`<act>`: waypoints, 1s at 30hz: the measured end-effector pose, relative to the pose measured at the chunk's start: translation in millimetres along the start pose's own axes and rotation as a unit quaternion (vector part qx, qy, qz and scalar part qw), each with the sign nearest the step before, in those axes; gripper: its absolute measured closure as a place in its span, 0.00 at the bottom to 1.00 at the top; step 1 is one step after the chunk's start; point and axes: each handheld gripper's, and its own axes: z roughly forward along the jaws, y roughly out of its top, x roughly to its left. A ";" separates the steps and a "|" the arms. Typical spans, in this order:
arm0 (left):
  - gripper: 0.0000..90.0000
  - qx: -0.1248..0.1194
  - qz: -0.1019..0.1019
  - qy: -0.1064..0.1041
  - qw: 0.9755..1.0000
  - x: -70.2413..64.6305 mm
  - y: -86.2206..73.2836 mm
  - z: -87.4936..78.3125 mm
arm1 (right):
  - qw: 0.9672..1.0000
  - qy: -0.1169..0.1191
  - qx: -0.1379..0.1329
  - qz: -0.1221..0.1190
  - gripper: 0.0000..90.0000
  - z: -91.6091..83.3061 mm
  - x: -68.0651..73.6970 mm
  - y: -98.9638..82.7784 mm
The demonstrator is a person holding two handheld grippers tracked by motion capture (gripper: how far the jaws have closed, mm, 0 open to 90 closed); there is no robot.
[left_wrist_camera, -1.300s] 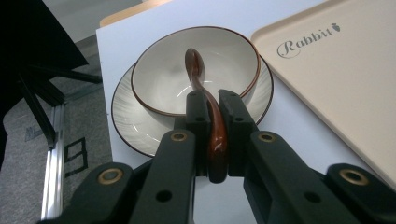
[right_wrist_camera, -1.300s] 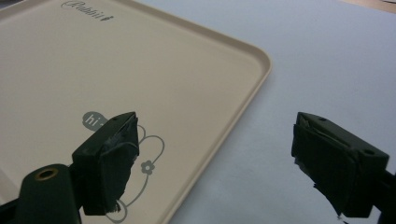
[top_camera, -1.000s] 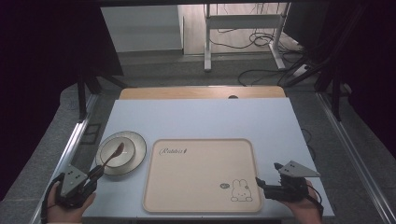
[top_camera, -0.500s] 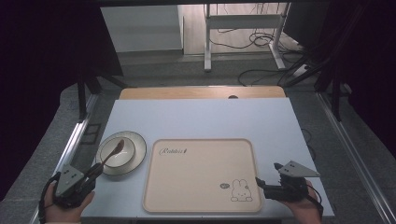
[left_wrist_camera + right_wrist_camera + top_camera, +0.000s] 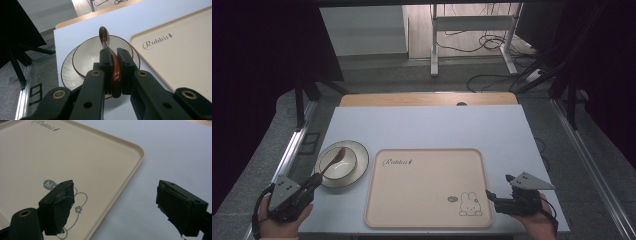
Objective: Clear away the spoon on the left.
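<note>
My left gripper is at the table's front left corner, shut on the handle of a brown wooden spoon. The spoon's bowl end reaches out over a white bowl with a dark rim, which sits on a ribbed white plate. In the left gripper view the spoon runs up between the jaws of the left gripper and ends above the bowl. My right gripper is open at the front right. Its jaws straddle the right edge of a beige tray.
The tray carries a "Rabbit" script and a rabbit drawing near its front right corner. The plate sits just left of the tray. The white table top stretches behind them to a wooden strip.
The left gripper has shifted slightly with the spoon, whose tip now sits a little farther over the bowl. The right gripper has not moved.
</note>
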 end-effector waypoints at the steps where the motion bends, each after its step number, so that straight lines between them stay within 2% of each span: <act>1: 0.94 0.000 0.000 0.000 1.000 0.0 0.0 0.0 | 1.000 0.000 0.000 0.000 0.17 0.0 0.0 0.0; 19: 0.94 -0.007 0.003 -0.003 1.000 -1.5 6.3 -1.0 | 1.000 -0.001 -0.004 0.001 0.17 -1.0 0.0 0.5; 30: 0.94 -0.017 0.015 -0.008 1.000 -7.7 19.6 2.0 | 1.000 0.000 -0.005 0.001 0.17 -1.3 -0.5 0.5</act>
